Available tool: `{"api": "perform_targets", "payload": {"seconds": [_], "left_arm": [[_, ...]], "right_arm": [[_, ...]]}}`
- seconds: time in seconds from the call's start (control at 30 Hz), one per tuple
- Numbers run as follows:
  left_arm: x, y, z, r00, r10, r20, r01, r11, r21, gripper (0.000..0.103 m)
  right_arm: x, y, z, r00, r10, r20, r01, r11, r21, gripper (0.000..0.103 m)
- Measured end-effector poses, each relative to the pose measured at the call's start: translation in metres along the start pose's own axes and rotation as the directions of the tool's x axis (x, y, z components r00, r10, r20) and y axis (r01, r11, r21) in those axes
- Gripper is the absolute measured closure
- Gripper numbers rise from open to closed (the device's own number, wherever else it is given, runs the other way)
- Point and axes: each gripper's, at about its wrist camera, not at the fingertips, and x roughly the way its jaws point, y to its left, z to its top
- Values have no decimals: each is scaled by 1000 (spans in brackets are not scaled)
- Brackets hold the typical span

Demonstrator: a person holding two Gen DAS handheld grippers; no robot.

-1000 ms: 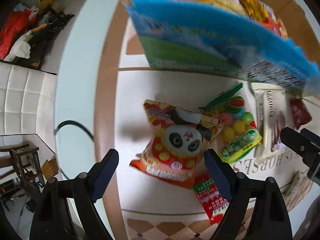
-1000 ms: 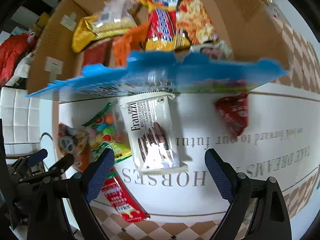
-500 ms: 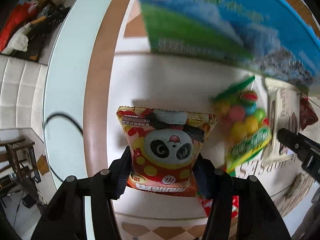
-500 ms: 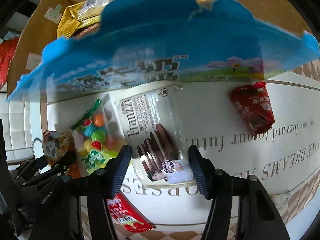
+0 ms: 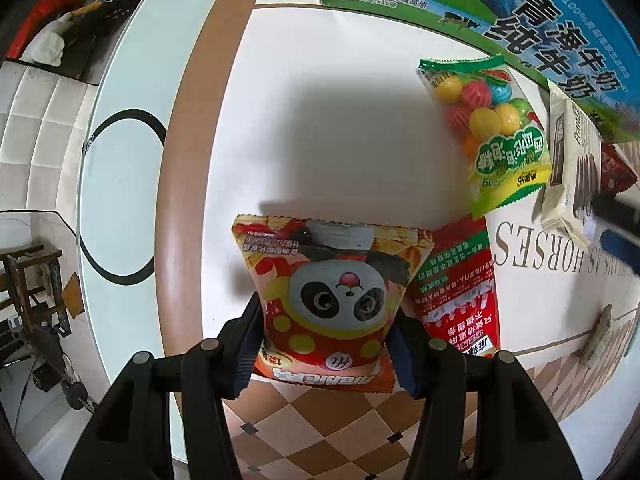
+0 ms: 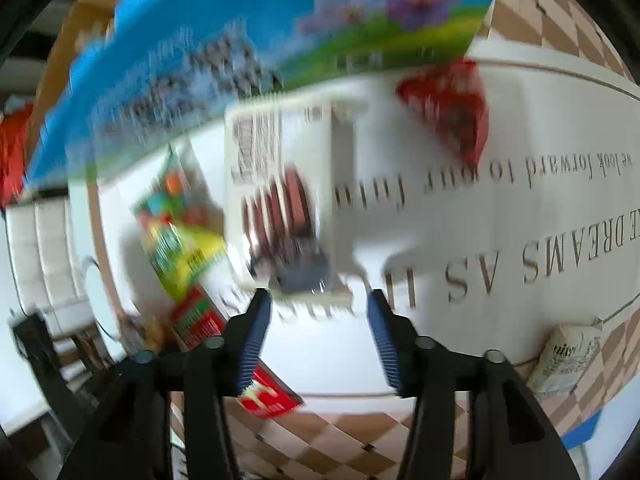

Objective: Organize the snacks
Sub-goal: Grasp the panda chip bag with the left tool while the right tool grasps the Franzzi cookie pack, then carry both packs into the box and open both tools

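Down the left wrist view, the left gripper (image 5: 324, 344) pinches the red-and-orange panda-faced snack bag (image 5: 328, 300) above the white lettered tablecloth (image 5: 320, 120), a green bag of coloured gumballs (image 5: 492, 132) well off to one side. Over in the blurred right wrist view, the right gripper (image 6: 318, 332) jaws are opening, the white cookie packet (image 6: 288, 200) just beyond its blue pads (image 6: 256, 336), contact unclear.
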Motion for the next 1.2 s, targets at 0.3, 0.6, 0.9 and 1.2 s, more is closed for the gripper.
{"api": "perform_targets", "payload": {"seconds": [0.3,0.6,0.9,1.2], "left_arm": [[-1,15,19,1000,-1,-1,1,1000,-15,50],[15,15,1,1000,-3,-25,2,1000,-13,50],[26,4,-9,999,35,-31,-34,999,30,49],[29,5,-10,998,40,-39,-39,999,36,49]], "right_arm": [[27,19,28,997,-79,-1,79,997,9,34],[36,-2,-20,990,-126,-69,122,990,-69,41],[41,-26,-63,981,-163,-109,151,982,-112,41],[68,14,-90,968,-242,-64,230,961,-157,38]]}}
